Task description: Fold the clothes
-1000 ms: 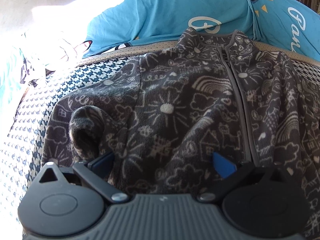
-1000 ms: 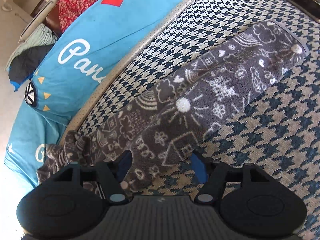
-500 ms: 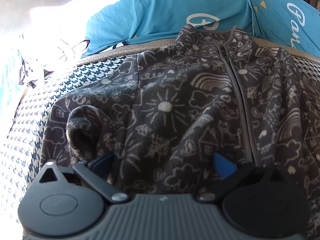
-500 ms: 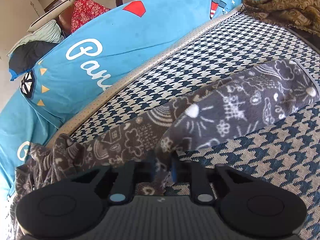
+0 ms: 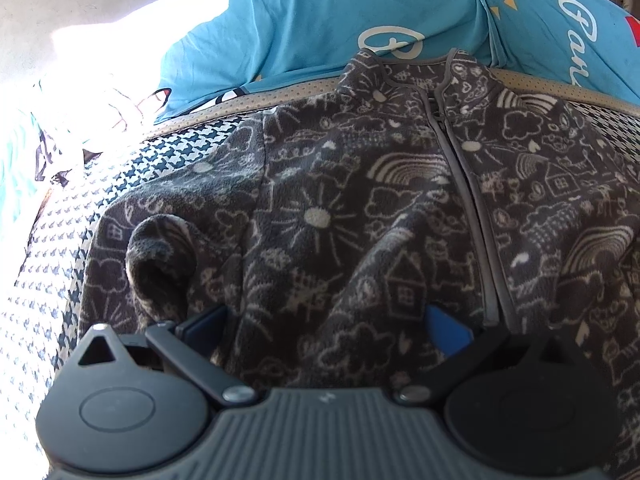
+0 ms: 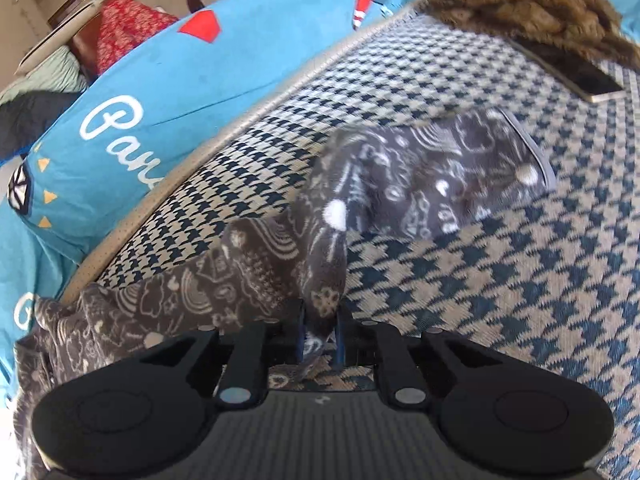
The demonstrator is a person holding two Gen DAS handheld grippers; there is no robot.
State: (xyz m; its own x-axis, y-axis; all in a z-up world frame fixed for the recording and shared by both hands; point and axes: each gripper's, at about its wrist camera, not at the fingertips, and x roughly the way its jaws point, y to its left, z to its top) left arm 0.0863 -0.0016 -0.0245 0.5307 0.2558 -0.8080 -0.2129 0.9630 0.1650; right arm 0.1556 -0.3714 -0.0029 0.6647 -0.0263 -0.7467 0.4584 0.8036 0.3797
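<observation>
One grey fleece jacket [image 5: 360, 208] with pale doodle print lies zip-up on the houndstooth cover [image 6: 500, 280], its collar at twelve o'clock against one of two blue cushions [image 5: 320, 12] seen from the left wrist. One brown furry throw [image 6: 532, 4] sits at one o'clock in the right wrist view, with one phone [image 6: 576, 72] just beside it. The left gripper [image 5: 328, 326] points steeply down over the jacket's lower front, jaws spread wide with cloth between them but not pinched. The right gripper [image 6: 320, 336] also tilts downward, its blue pads [image 6: 301, 334] pressed together on a fold of the jacket's sleeve [image 6: 432, 172], which rises from the cover and trails toward two o'clock.
</observation>
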